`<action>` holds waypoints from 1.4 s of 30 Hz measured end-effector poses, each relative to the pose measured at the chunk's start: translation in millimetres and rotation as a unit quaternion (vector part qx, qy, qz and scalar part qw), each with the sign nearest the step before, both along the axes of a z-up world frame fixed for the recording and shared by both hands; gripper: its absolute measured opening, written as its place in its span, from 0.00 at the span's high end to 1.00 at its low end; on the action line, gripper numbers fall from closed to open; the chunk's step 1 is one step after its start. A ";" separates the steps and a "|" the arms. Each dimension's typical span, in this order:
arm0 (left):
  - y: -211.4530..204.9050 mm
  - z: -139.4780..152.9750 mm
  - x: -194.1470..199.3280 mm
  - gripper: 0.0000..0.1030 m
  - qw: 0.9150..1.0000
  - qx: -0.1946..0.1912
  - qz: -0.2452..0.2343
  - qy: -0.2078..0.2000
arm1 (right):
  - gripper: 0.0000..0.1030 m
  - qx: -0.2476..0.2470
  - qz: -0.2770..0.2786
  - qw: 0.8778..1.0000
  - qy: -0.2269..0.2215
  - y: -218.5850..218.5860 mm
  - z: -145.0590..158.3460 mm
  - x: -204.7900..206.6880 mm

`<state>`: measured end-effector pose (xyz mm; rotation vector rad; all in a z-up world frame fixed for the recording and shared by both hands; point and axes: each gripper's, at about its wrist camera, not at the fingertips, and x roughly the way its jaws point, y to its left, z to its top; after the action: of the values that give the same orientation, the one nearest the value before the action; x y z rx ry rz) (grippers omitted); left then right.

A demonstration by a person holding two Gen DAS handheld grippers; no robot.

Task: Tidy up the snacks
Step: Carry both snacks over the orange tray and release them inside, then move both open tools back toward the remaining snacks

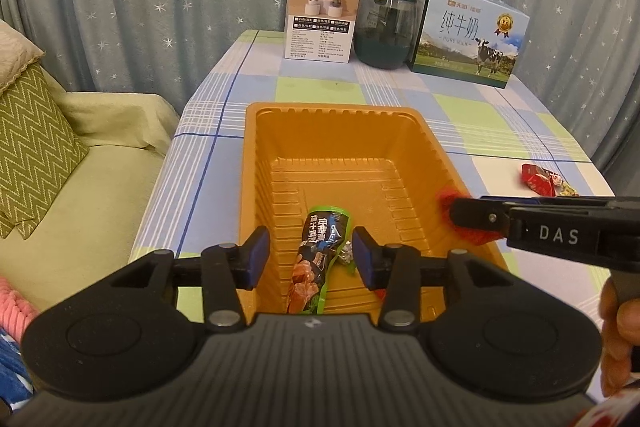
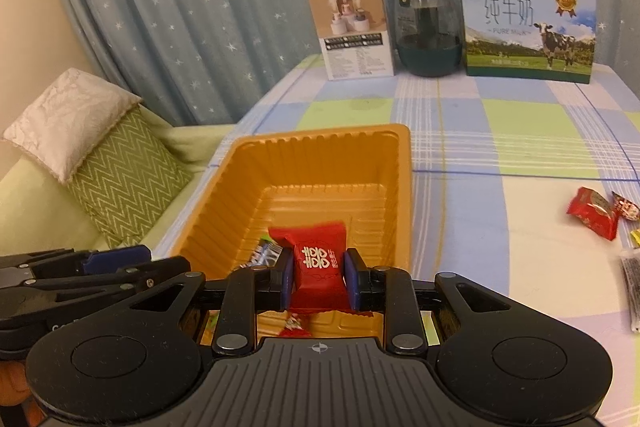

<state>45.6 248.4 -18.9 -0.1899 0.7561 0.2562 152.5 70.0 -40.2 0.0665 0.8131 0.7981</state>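
Red candy [image 2: 318, 269] pinched in right gripper [image 2: 318, 279]

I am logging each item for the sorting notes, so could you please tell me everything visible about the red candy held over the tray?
The red candy is a glossy pillow wrapper with white double-happiness characters and crimped ends. The right hand-held gripper pinches its middle, holding it upright above the orange tray.
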 end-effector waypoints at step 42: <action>-136.2 55.6 -27.9 0.28 0.994 -0.008 -0.097 -0.049 | 0.47 0.010 -0.203 0.979 0.018 -214.6 43.3 -62.6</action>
<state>17.7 112.2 36.7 -0.1425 0.6731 0.0560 89.9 -144.7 3.1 0.2571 0.7912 0.4191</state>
